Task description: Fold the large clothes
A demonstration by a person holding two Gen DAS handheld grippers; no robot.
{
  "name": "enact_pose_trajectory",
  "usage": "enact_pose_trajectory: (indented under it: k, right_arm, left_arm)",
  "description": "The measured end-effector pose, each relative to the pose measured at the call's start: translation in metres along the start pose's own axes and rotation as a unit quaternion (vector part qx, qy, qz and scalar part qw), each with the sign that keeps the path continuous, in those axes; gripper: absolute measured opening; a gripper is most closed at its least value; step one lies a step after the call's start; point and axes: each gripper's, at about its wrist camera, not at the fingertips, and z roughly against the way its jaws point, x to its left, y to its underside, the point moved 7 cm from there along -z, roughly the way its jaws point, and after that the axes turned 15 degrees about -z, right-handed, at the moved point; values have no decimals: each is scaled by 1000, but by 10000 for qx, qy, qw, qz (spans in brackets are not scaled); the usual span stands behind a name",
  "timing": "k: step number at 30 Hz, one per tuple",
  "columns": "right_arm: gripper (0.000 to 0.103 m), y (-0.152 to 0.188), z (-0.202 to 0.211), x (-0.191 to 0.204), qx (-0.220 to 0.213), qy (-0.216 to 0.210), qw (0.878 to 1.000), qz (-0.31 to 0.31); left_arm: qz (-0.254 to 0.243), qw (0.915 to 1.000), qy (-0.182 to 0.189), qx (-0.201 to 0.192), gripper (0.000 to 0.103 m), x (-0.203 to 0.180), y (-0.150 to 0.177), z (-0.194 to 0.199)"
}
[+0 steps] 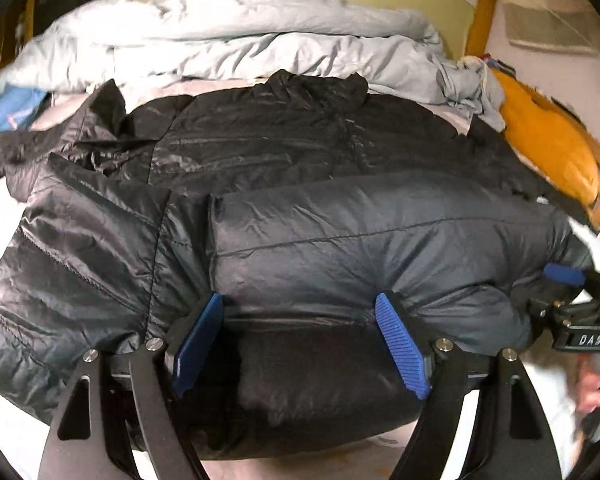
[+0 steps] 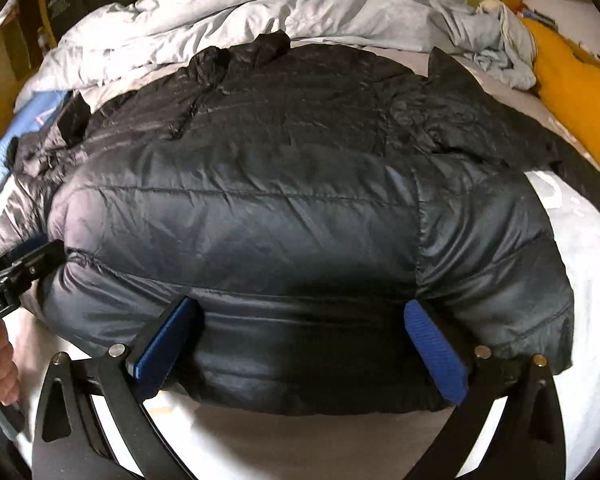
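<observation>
A black puffy quilted jacket [image 1: 340,232] [image 2: 280,208] lies on the bed, its lower part folded up into a thick roll facing me. My left gripper [image 1: 300,304] is open, its blue pads [image 1: 198,340] wide apart on either side of the roll's near edge. My right gripper [image 2: 300,308] is open as wide, straddling the same near edge further right. Fabric bulges between both pairs of fingers. Each gripper shows at the edge of the other's view: the right gripper [image 1: 568,280] and the left gripper [image 2: 28,256]. A sleeve lies spread at the left.
A crumpled pale blue duvet [image 1: 220,32] [image 2: 280,8] is heaped behind the jacket. An orange cushion [image 1: 548,140] [image 2: 580,92] lies at the right, a blue garment [image 1: 12,108] at the left. White sheet [image 2: 588,260] shows around the jacket. A person's hand [image 2: 2,368] holds the left gripper's handle.
</observation>
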Motion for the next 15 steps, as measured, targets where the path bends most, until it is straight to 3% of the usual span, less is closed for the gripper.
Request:
enact_pose_trajectory:
  k: [4, 8, 11, 15]
  right_arm:
    - [103, 0, 1, -2, 48, 27, 9999, 95]
    - [103, -9, 19, -12, -82, -66, 9999, -112]
    - [103, -21, 35, -35, -273, 37, 9986, -441]
    - [103, -38, 46, -78, -325, 108, 9933, -1100]
  left_arm:
    - [-101, 9999, -23, 44, 81, 2, -1, 6]
    - [-217, 9992, -315, -144, 81, 22, -3, 48]
    - [173, 9984, -458, -291, 81, 55, 0, 82]
    - [517, 9951, -792, -277, 84, 98, 11, 99]
